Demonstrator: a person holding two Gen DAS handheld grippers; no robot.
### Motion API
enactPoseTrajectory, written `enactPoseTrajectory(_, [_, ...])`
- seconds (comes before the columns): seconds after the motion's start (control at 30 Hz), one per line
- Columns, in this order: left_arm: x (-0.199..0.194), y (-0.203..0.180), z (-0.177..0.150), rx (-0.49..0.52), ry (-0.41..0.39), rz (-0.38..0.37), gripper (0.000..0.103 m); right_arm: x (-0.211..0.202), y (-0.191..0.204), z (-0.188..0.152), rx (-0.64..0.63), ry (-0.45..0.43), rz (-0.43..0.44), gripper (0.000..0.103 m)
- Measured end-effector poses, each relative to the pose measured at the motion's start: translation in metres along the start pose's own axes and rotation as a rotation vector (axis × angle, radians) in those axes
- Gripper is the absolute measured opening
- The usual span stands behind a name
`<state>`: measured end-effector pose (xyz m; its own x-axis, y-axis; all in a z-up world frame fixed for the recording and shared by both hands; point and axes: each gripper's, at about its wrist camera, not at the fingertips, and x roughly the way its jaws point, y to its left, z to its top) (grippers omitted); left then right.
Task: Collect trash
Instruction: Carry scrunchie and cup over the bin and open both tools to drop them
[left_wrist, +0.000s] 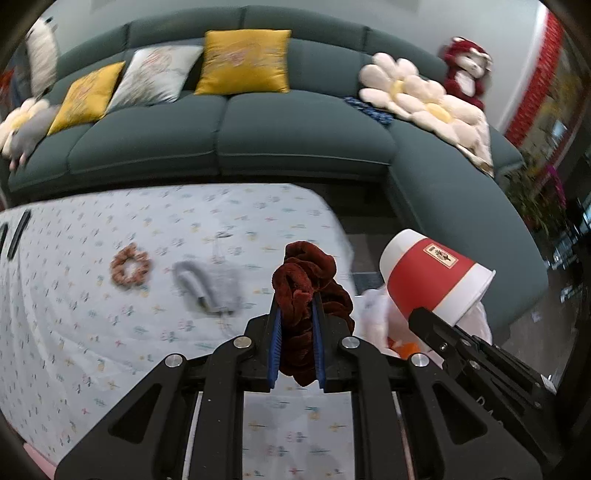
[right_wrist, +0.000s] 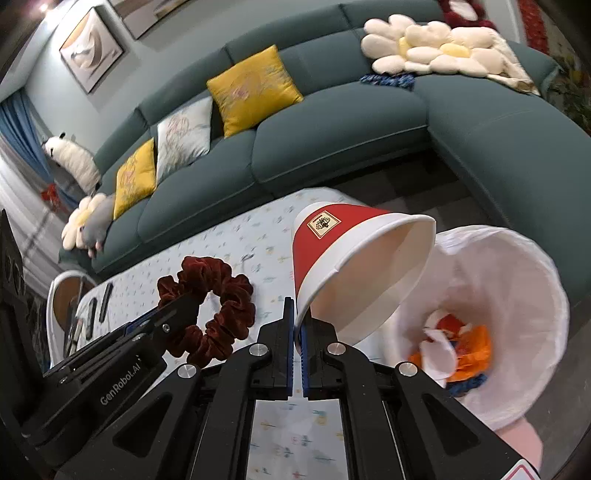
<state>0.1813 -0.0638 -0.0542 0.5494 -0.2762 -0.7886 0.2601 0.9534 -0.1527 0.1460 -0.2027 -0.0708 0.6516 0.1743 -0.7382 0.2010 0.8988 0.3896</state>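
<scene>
My left gripper (left_wrist: 297, 314) has its fingers pinched on a dark red scrunchie (left_wrist: 308, 295), which hangs raised above the table (left_wrist: 74, 332) near its right edge. My right gripper (right_wrist: 297, 321) has its fingers pressed onto the rim of a red and white paper cup (right_wrist: 354, 266); the cup is tilted with its mouth toward the white-lined bin (right_wrist: 517, 295) just beside the table. The bin holds orange, white and blue scraps (right_wrist: 458, 347). On the patterned tablecloth lie an orange scrunchie (left_wrist: 130, 264) and a grey item (left_wrist: 210, 288), possibly fabric; blur prevents identification. A green sofa (left_wrist: 258, 136) stands behind the table.
</scene>
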Motion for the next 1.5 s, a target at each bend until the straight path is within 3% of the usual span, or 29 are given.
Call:
enactPoseTrajectory(0.37, [0.0,-0.099,-0.005,0.169,0.011,-0.101,0.014,-0.042,-0.082,0.0,0.107,-0.064,-0.062,0.003])
enactPoseTrajectory(0.63, [0.015,-0.142,-0.01,0.232,0.048,-0.157,0.018,-0.054,-0.132,-0.01,0.183,-0.075,-0.109,0.003])
enactPoseTrajectory(1.03, [0.021,-0.14,-0.011,0.198,0.049,-0.139,0.036,-0.048,-0.146,-0.017,0.205,-0.052,-0.114,0.003])
enactPoseTrajectory(1.37, [0.022,-0.12,-0.015,0.163,0.057,-0.112,0.038,-0.042,-0.136,-0.015,0.18,-0.032,-0.109,0.004])
enactPoseTrajectory(1.5, [0.023,-0.111,-0.016,0.143,0.058,-0.1,0.043,-0.041,-0.131,-0.014,0.171,-0.033,-0.114,0.011])
